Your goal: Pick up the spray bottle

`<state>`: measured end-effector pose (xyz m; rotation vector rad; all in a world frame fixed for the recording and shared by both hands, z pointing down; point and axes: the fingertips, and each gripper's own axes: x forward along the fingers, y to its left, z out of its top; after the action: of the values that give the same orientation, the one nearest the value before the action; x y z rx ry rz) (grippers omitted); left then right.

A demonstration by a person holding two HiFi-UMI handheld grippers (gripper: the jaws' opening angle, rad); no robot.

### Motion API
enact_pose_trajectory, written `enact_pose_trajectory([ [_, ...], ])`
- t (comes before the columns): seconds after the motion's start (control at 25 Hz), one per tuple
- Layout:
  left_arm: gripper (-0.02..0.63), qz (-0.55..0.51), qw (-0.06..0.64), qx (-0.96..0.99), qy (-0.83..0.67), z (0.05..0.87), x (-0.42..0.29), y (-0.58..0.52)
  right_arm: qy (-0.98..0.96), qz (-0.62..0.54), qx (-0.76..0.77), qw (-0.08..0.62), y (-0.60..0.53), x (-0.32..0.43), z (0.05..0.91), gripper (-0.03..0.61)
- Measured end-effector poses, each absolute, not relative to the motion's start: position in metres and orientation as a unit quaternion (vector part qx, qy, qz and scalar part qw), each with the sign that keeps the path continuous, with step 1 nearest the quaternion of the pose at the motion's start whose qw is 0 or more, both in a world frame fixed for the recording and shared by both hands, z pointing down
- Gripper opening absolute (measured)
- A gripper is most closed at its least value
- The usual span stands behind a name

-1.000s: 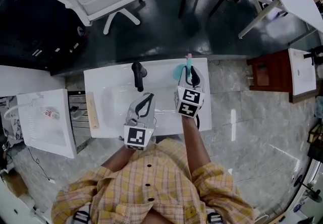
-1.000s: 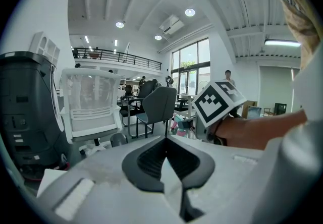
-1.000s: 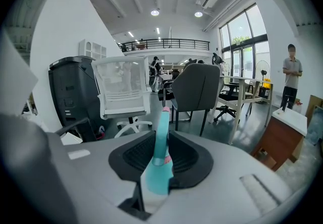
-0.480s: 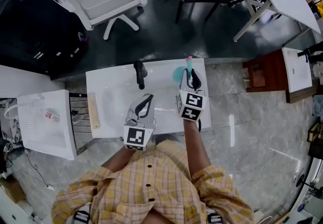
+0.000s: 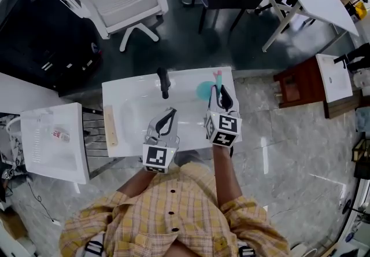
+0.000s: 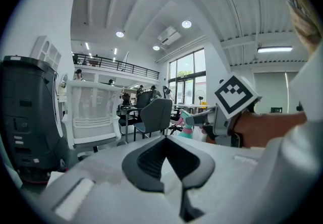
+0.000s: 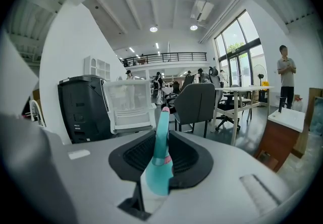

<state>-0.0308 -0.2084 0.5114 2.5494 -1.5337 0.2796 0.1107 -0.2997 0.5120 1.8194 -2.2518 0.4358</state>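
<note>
The right gripper (image 7: 161, 137) is clamped on the teal spray bottle (image 7: 159, 165). Its dark pads press the bottle from both sides. The left gripper (image 6: 164, 140) has its jaws closed tip to tip, with nothing between them.

The right gripper view shows the grip itself. The bottle's slim upper part runs along the jaws, up the middle of the frame. It ends in a pink tip past the fingertips and leans slightly right.

The head view hides that contact but shows the layout. Both grippers sit at frame centre over a white table (image 5: 130, 105), the right one slightly higher. The bottle's pink tip points toward the top of the frame, and a rounded teal part bulges just left of the jaws. A black object (image 5: 164, 82) lies upper left of it, well apart.

The left gripper view catches the right gripper side-on at centre right, teal at its tips.
</note>
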Motion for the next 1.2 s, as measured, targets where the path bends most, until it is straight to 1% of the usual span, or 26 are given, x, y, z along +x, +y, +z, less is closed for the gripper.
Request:
enact_pose_trajectory([
  [0.48,-0.002,0.077,0.059,0.855,-0.510,0.487,-0.032,-0.181,-0.768,0.149,0.618,0.078,-0.243,0.109,0.481,0.084],
  [1.2,-0.002,0.058,0.042,0.856,-0.513,0.460,-0.046,-0.167,-0.772,0.134,0.618,0.061,-0.188,0.103,0.454,0.084],
])
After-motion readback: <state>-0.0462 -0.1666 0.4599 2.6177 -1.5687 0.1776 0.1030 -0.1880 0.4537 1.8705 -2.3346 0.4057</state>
